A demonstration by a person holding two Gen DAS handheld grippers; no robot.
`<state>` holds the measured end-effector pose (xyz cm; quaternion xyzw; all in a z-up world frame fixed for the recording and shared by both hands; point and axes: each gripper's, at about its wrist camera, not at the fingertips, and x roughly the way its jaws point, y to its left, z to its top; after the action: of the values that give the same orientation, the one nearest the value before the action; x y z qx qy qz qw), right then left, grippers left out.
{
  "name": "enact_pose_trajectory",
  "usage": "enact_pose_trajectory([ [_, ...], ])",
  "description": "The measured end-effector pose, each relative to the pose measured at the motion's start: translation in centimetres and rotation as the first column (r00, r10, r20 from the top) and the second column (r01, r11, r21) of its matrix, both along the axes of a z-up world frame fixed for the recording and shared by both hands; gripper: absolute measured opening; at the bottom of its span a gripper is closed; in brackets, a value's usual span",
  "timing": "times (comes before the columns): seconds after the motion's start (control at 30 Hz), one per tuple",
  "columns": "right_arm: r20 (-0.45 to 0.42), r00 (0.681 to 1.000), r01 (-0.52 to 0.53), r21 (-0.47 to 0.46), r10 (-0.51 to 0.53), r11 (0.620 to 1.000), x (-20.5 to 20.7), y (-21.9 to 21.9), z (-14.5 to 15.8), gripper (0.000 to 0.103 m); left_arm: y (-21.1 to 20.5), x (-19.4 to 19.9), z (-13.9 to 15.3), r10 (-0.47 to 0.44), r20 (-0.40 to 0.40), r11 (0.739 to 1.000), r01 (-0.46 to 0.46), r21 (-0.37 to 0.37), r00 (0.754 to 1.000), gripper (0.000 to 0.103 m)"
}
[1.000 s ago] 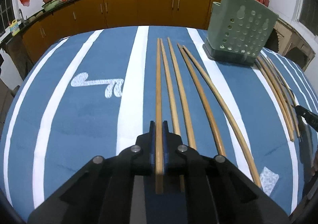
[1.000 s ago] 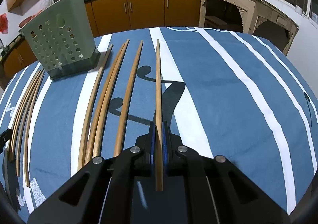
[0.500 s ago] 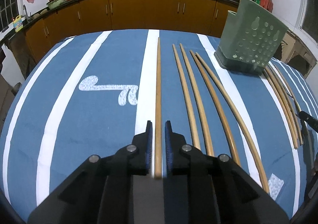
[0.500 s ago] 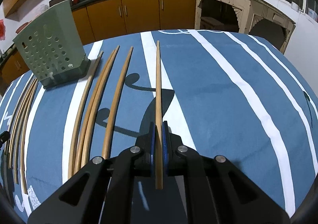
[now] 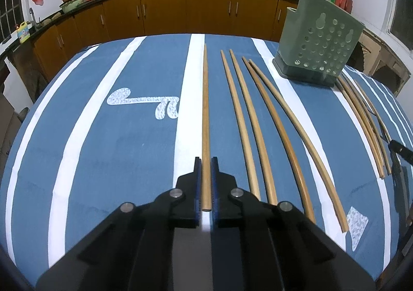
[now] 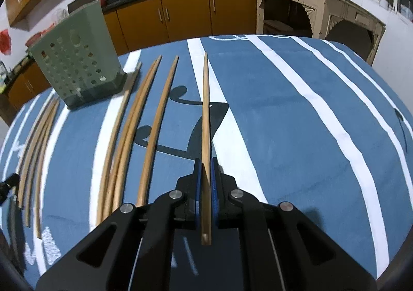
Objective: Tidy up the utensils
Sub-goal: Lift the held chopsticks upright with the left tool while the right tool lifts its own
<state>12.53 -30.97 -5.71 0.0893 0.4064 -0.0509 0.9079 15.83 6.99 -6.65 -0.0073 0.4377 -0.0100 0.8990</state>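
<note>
Right wrist view: chopstick partly hidden between hand-held gripper pads

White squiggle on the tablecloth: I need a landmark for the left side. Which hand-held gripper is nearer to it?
Left. The left hand-held gripper sits just right of the white squiggle; the right hand-held gripper is far right, past the green utensil holder.

Both wrist cameras look steeply down along their fingers, close over the table. They share the holder: at 2 o'clock for left, 10 o'clock for right.
</note>
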Motion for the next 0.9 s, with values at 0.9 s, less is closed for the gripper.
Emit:
enact_pose_trajectory([
  [0.9, 0.338, 0.941, 0.004, 0.018, -0.010, 1.000, -2.0, -1.9, 10.1, 0.007, 1.8, -2.9, 13.2, 0.027, 0.384, 0.998, -0.003, -0.064, 0.923, 0.008],
])
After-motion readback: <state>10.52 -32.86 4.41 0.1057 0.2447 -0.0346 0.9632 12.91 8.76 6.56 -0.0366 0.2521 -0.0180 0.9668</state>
